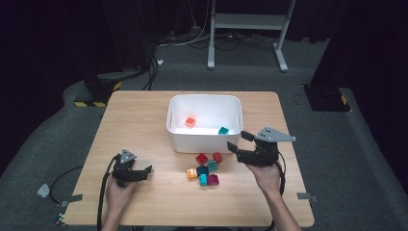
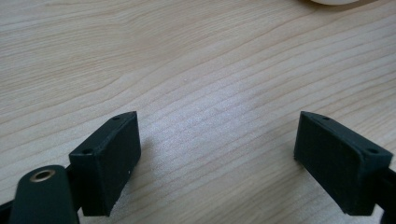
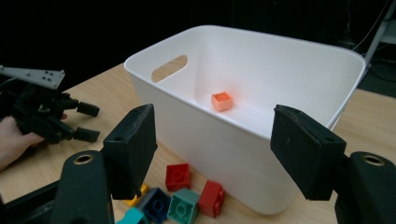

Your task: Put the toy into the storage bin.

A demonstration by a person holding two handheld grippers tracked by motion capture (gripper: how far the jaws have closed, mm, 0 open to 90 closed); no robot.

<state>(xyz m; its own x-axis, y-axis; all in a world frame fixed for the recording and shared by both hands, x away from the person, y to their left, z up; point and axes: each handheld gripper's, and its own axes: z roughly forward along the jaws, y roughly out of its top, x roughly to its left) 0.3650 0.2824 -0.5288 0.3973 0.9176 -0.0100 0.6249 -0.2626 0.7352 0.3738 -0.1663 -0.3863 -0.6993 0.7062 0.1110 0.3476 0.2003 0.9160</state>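
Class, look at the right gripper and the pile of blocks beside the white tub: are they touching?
Apart. In the high view the right gripper sits to the right of the blocks, bare table between them; in its own view the open jaws hang above them.

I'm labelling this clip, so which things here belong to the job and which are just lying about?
Job: white bin; orange brick and teal brick inside it; brick pile; right gripper.
Lying about: small cube on the floor, metal stand.

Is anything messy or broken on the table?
Nothing looks broken or spilled. The white bin stands upright with two blocks inside, and the loose blocks sit in a jumbled cluster just in front of it.
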